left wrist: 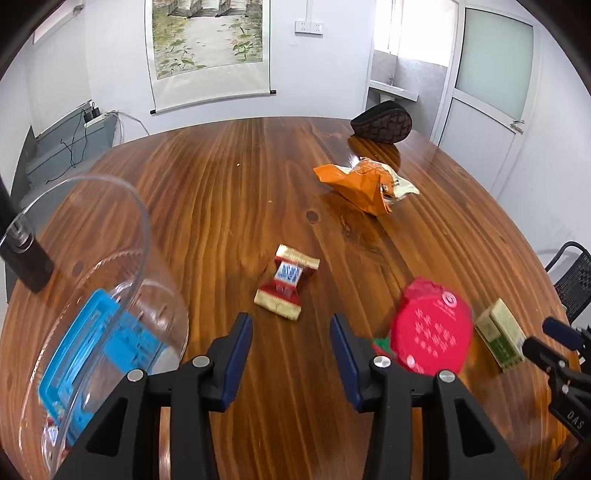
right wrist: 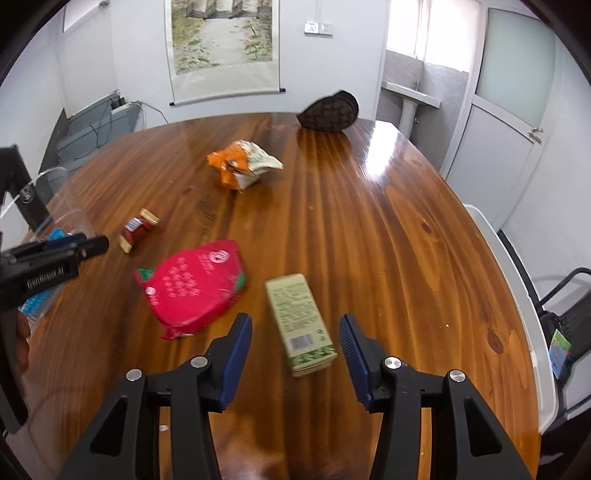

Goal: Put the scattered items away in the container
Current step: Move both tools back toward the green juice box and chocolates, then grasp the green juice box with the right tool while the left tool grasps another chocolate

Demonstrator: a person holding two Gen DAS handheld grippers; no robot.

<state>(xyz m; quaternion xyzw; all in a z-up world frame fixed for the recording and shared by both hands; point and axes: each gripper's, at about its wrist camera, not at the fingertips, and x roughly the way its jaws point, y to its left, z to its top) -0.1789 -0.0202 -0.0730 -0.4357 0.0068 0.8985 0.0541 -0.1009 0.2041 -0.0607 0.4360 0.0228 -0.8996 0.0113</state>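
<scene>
Container, clear plastic with a blue item inside, sits at the bench's left edge. Red packet, orange bag, green box and candy wrapper lie scattered. Left hand-held gripper and right hand-held gripper are released; only the right view shows the box between its jaws, untouched.

Daylight enters from the window, leaving glare on the table. Near objects blur slightly. Fisheye edges curve and darken.
</scene>
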